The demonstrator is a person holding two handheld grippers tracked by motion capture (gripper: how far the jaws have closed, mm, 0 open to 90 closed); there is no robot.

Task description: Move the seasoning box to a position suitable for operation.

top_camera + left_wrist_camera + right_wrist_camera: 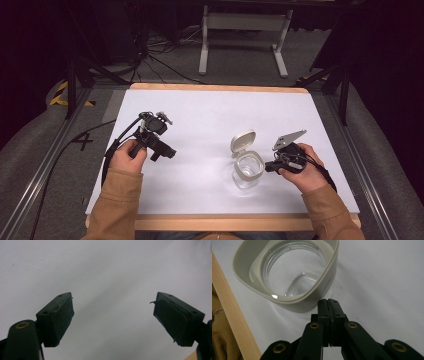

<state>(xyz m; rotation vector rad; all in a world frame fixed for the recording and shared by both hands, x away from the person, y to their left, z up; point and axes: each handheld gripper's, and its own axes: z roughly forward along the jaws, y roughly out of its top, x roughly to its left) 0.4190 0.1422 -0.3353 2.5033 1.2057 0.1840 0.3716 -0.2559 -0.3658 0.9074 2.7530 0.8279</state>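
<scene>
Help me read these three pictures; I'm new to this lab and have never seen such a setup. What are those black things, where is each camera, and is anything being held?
A person sits at a white table, each hand holding a hand-operated two-jaw gripper. One picture looks down from above. The other two come from cameras riding on the grippers, looking along their black jaws. The left gripper is open over bare table, holding nothing. The right gripper is shut on nothing, its tips just beside a clear glass jar. The jar has a beige collar and its hinged lid is flipped open; it looks empty.
</scene>
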